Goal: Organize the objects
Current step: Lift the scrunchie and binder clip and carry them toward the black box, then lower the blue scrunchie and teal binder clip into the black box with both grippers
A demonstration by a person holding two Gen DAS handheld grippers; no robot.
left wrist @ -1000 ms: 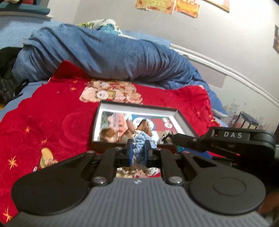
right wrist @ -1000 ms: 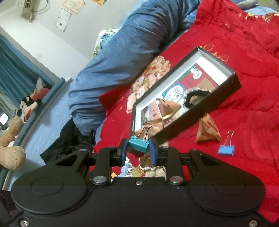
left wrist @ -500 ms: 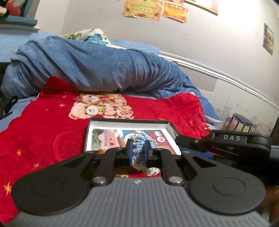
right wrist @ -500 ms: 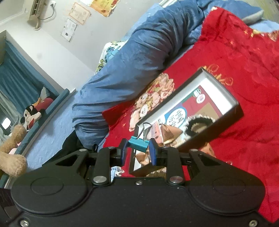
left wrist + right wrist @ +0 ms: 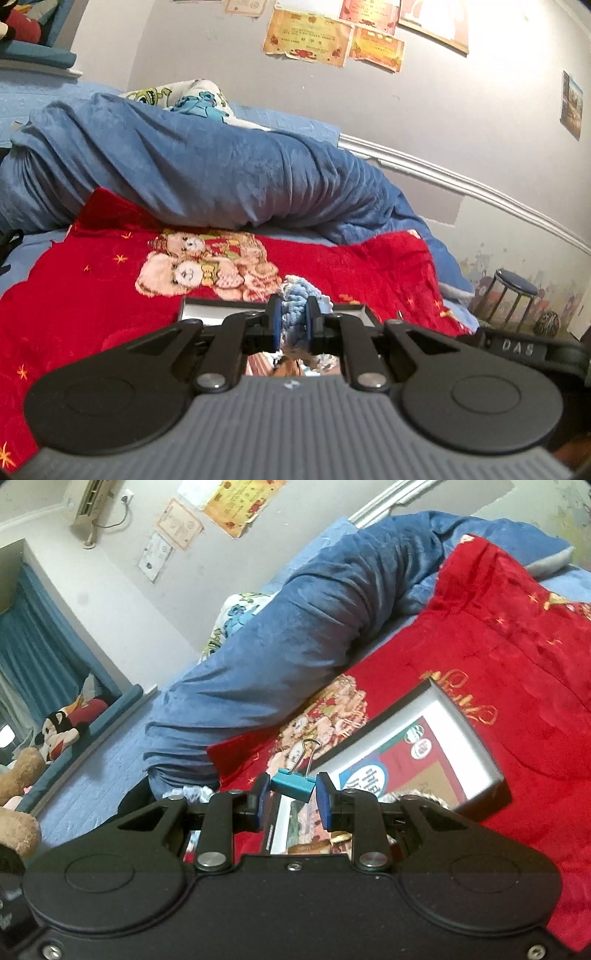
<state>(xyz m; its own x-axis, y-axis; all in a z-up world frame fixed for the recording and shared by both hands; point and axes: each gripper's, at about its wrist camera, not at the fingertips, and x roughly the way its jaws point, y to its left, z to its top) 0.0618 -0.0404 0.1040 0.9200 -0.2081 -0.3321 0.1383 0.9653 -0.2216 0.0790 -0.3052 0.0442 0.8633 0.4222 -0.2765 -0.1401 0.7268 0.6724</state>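
In the left wrist view, the left gripper (image 5: pixel 291 325) sat at lower centre, its two fingers closed on a pale blue knitted piece (image 5: pixel 295 299) that bulged up above the blue pads (image 5: pixel 274 325). Just behind the fingers lay the box (image 5: pixel 207 310), a shallow dark-edged tray on the red blanket (image 5: pixel 92 280), with most of it hidden by the gripper body. A printed teddy-bear patch (image 5: pixel 199 269) showed on the blanket just above the box, at the middle of the frame. A rolled blue duvet (image 5: pixel 207 177) crossed the upper half. At the right edge a second black tool marked "DAS" (image 5: pixel 517 347) reached in, and a stool (image 5: pixel 515 295) stood by the wall beyond it.

In the right wrist view, the right gripper (image 5: pixel 291 801) sat at lower centre, holding a teal binder clip (image 5: pixel 293 784) by its body between the blue pads (image 5: pixel 323 801), the wire handles (image 5: pixel 306 753) pointing up. The clip was tilted, its right end lower. The box (image 5: pixel 469 738) lay to the right of centre and behind the fingers, showing a white inner wall and a printed sheet (image 5: pixel 388 764) on its floor. The clip hung over the box's near left end, though whether it touched anything could not be told. Stuffed toys (image 5: pixel 59 731) sat at the left edge, by a blue curtain (image 5: pixel 33 646).
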